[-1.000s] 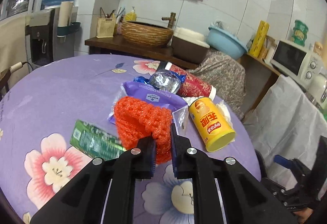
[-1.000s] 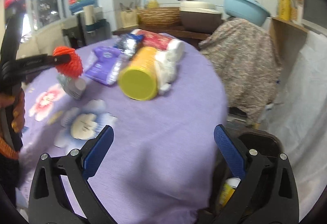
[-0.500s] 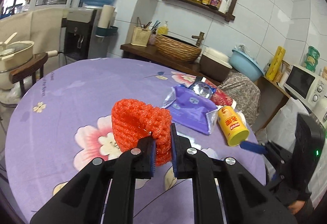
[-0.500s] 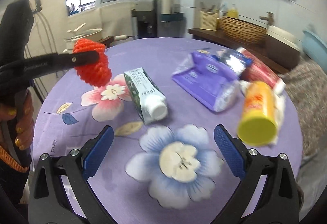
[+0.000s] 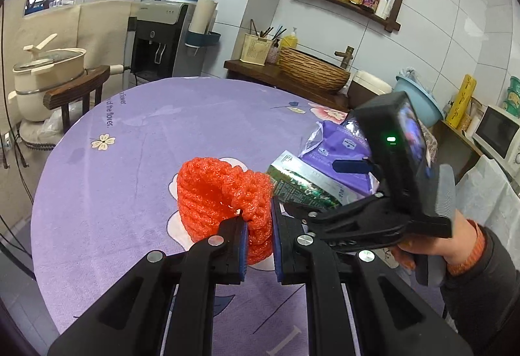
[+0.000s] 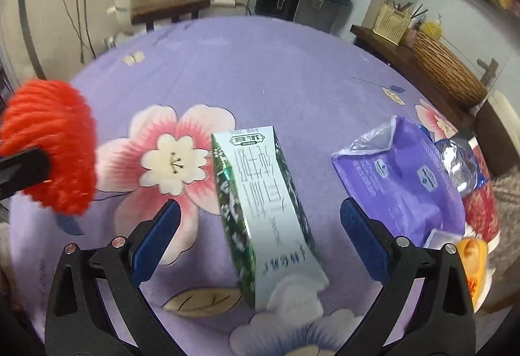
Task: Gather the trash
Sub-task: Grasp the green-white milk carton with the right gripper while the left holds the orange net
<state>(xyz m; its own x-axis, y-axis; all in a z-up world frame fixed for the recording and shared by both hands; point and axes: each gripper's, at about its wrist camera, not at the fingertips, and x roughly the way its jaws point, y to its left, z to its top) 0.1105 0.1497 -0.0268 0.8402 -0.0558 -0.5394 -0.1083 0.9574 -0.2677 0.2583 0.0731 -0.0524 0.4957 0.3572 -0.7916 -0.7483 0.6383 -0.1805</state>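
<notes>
Left gripper (image 5: 258, 247) clamped on the orange foam net (image 5: 224, 193), held above the purple tablecloth (image 5: 146, 135). Right gripper (image 6: 258, 242) spread wide, empty — straddling the milk carton (image 6: 260, 213) lying flat between its pads. Likely risk: the carton's slick faces may slip or skew as the jaws close.

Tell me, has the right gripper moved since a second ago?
Yes. The right gripper has swung from the table's edge to straddle the milk carton.
</notes>
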